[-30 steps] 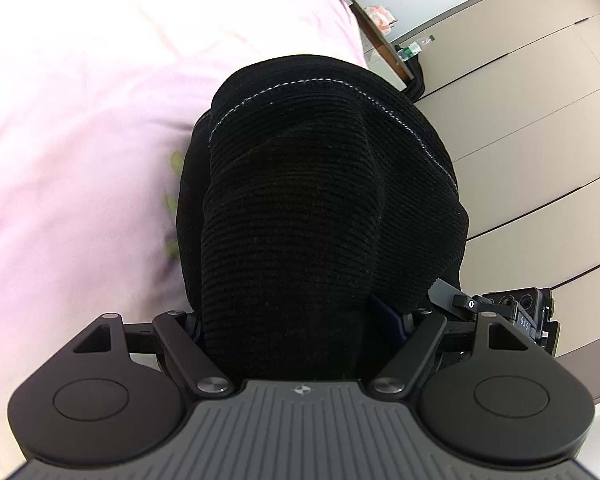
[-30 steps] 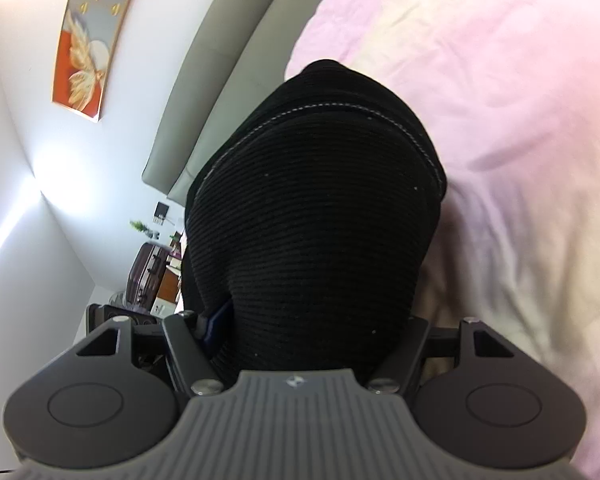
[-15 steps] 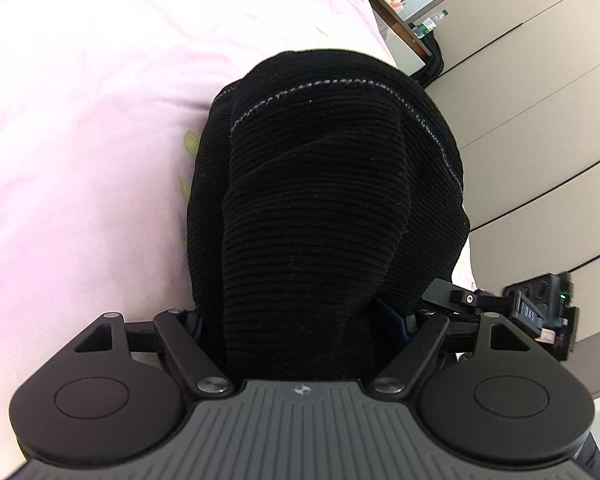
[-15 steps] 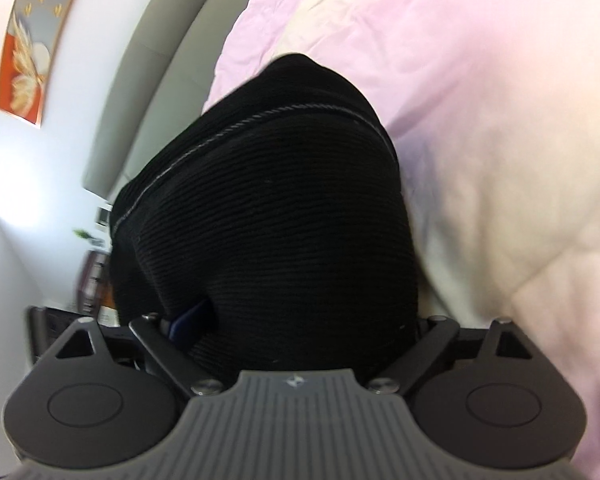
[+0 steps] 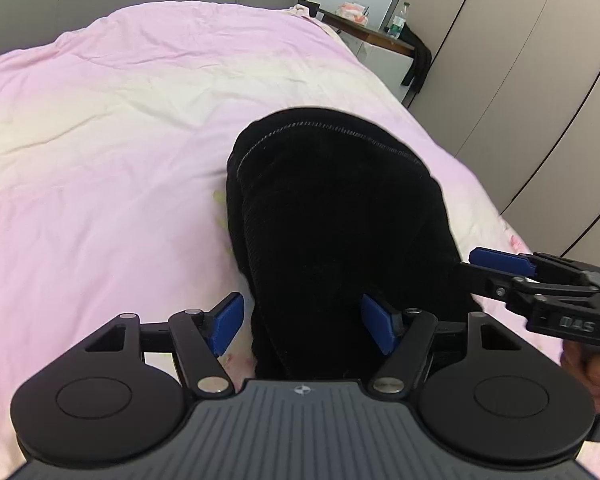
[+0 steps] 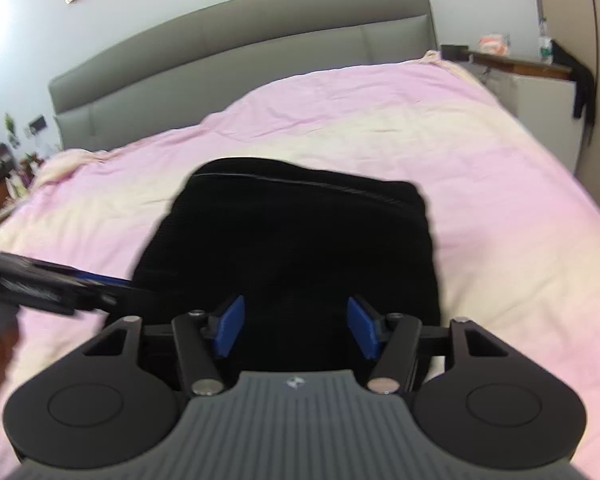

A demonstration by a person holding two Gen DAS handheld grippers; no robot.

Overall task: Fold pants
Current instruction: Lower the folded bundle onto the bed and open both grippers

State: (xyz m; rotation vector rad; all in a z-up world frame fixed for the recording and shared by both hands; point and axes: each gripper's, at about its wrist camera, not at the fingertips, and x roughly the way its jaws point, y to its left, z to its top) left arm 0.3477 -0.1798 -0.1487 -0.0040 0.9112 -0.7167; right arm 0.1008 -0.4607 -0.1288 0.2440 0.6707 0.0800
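The black ribbed pants (image 5: pixel 340 216) lie folded in a compact bundle on the pink bed cover (image 5: pixel 100 160). My left gripper (image 5: pixel 302 326) is open, its blue pads (image 5: pixel 228 320) straddling the near edge of the bundle. My right gripper (image 6: pixel 296 326) is open too, just above the near edge of the pants (image 6: pixel 292 236). The right gripper shows at the right in the left wrist view (image 5: pixel 500 264). The left gripper shows at the left in the right wrist view (image 6: pixel 40 280).
A grey padded headboard (image 6: pixel 240 52) stands behind the bed. A side table (image 5: pixel 368 32) with a bottle and a box is at the far right, beside beige wardrobe doors (image 5: pixel 520 80). A nightstand with clutter (image 6: pixel 4 168) is at the far left.
Both grippers carried the pants down onto the bed, opened and let go. The views swung level, and the pants now rest on the cover.
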